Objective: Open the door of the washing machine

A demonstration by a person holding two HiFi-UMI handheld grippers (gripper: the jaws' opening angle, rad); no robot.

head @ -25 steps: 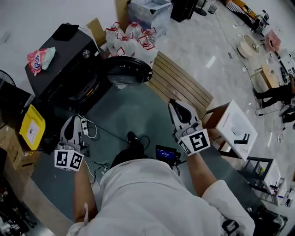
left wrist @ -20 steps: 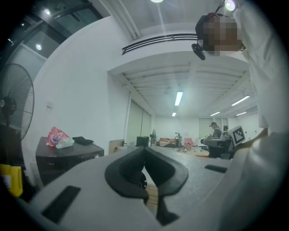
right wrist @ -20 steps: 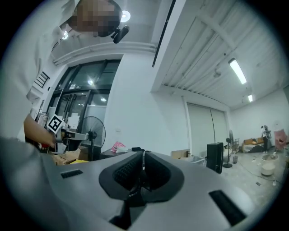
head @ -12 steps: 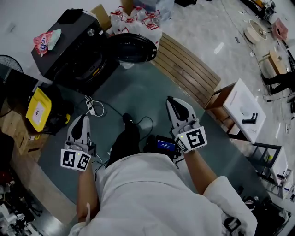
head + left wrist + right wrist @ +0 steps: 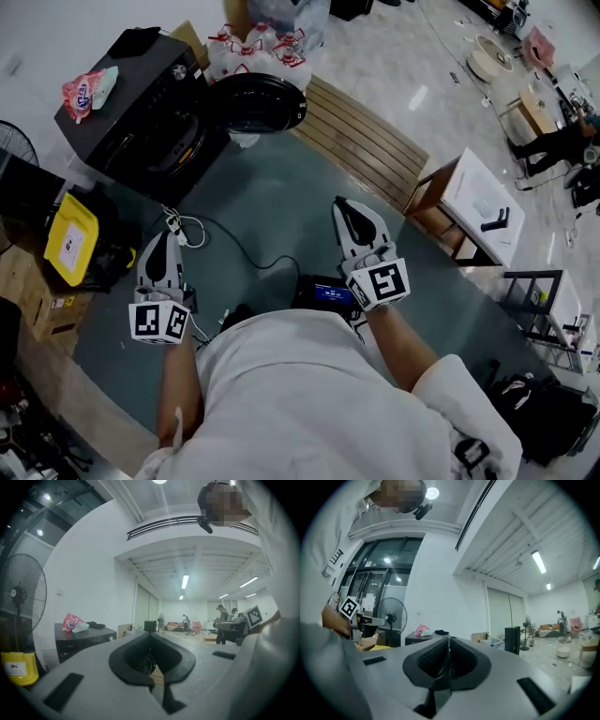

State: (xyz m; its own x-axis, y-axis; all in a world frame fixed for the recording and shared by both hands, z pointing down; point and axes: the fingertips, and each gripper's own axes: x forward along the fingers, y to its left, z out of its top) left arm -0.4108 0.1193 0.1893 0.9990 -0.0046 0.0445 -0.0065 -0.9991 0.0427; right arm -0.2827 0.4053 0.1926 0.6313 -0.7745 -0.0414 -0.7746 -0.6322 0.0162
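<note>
The black washing machine [image 5: 141,103] stands at the upper left of the head view, and its round door [image 5: 255,101] hangs swung open to the right. My left gripper [image 5: 161,240] is shut and empty, held over the green floor well short of the machine. My right gripper [image 5: 341,206] is also shut and empty, out in front of my body and apart from the door. In the left gripper view the jaws [image 5: 150,635] meet, with the machine [image 5: 84,641] far off at the left. In the right gripper view the pads [image 5: 448,641] are closed together.
A pink bag [image 5: 86,89] lies on the machine. A slatted wooden board [image 5: 361,150] lies right of the door, with a white-topped cabinet [image 5: 478,211] beyond it. A yellow container [image 5: 70,239], a power strip with cable [image 5: 183,230] and a small screen device [image 5: 323,292] are near my feet.
Both grippers and my body have drawn back from the washing machine, which now sits farther off in the head view. The door stays open and both jaws stay shut.
</note>
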